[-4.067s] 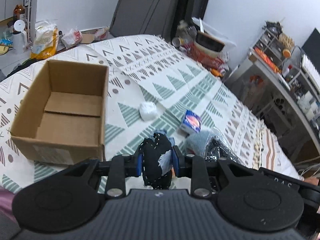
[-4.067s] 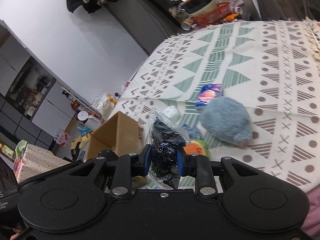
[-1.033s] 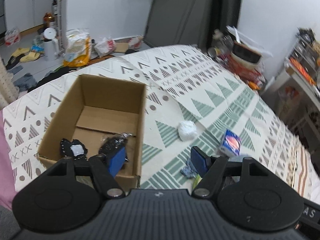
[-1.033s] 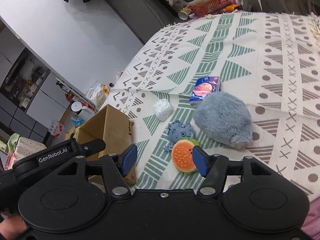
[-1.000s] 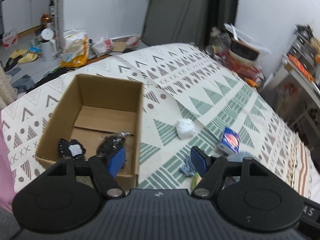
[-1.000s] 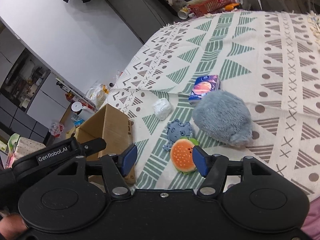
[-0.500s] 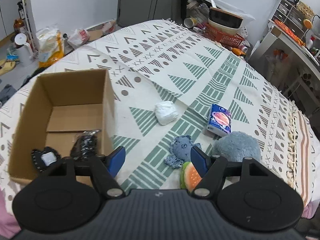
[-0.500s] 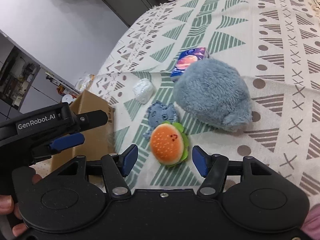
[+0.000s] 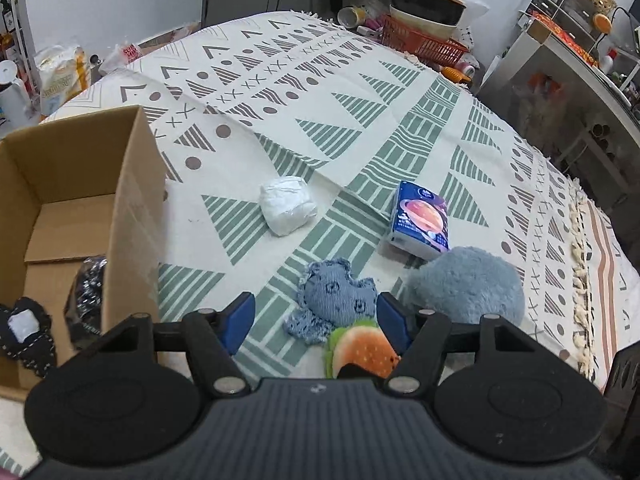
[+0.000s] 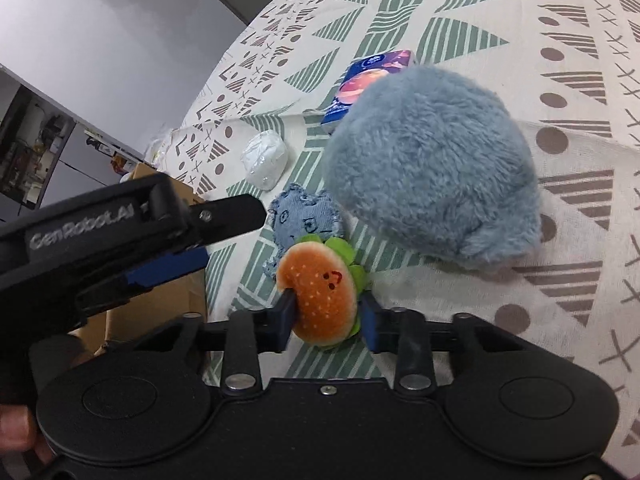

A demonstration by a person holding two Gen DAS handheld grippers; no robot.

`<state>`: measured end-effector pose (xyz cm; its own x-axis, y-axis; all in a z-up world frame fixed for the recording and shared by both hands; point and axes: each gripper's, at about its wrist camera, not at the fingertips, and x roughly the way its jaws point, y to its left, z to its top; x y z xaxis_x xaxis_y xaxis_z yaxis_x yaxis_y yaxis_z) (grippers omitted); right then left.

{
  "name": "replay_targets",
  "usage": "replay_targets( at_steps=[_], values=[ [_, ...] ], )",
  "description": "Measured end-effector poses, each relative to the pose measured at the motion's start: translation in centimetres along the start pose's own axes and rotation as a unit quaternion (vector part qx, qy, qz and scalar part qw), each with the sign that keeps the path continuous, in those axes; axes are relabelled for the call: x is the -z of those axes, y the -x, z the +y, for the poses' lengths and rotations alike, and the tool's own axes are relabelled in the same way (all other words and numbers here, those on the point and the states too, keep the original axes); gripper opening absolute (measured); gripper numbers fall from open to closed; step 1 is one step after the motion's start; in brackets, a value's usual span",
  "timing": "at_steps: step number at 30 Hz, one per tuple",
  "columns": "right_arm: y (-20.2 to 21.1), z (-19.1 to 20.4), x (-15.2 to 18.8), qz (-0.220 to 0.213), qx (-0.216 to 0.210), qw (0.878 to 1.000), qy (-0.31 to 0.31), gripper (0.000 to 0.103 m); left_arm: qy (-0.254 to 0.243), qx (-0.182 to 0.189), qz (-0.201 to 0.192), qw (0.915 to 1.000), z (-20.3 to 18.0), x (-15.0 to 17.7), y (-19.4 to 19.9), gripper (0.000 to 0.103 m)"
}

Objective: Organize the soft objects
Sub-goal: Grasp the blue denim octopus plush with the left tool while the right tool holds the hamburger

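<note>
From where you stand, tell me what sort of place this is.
Probably a lived-in home, not a lab. A patterned cloth covers the work surface, stacked bowls sit in a red basket beyond it, and a cluttered shelf unit stands by the wall.

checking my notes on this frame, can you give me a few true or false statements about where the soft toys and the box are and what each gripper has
1. The right gripper has the burger plush between its closing jaws. True.
2. The denim toy is already inside the cardboard box. False: it lies on the patterned cloth, beside the box.
3. The left gripper is clamped on the fluffy blue plush. False: its jaws are closing but grip nothing, with the denim toy lying between them.
4. Two dark items lie in the box. True: a black patch and a dark bag.
5. The white bundle sits on top of the tissue pack. False: they lie apart on the cloth.
</note>
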<state>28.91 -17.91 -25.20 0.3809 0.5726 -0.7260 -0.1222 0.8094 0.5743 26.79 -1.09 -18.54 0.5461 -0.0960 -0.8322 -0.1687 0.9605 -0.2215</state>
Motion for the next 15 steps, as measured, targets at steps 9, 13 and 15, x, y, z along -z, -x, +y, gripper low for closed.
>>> replay_targets(
  at_steps=[9, 13, 15],
  values=[
    [1.5, -1.6, -0.2, -0.029, 0.033, 0.999, -0.012, 0.026, 0.007, 0.007, 0.022, 0.9997, -0.3, 0.0, -2.8, 0.066],
    [1.7, -2.0, -0.4, -0.038, 0.046, 0.998, -0.009, 0.026, -0.002, -0.005, 0.02, 0.9998, -0.7, 0.2, -3.7, 0.066],
    [1.6, -2.0, -0.4, -0.037, 0.048, 0.998, -0.006, 0.027, 0.002, -0.003, 0.026, 0.9997, -0.7, 0.2, -4.0, 0.066]
  ],
)
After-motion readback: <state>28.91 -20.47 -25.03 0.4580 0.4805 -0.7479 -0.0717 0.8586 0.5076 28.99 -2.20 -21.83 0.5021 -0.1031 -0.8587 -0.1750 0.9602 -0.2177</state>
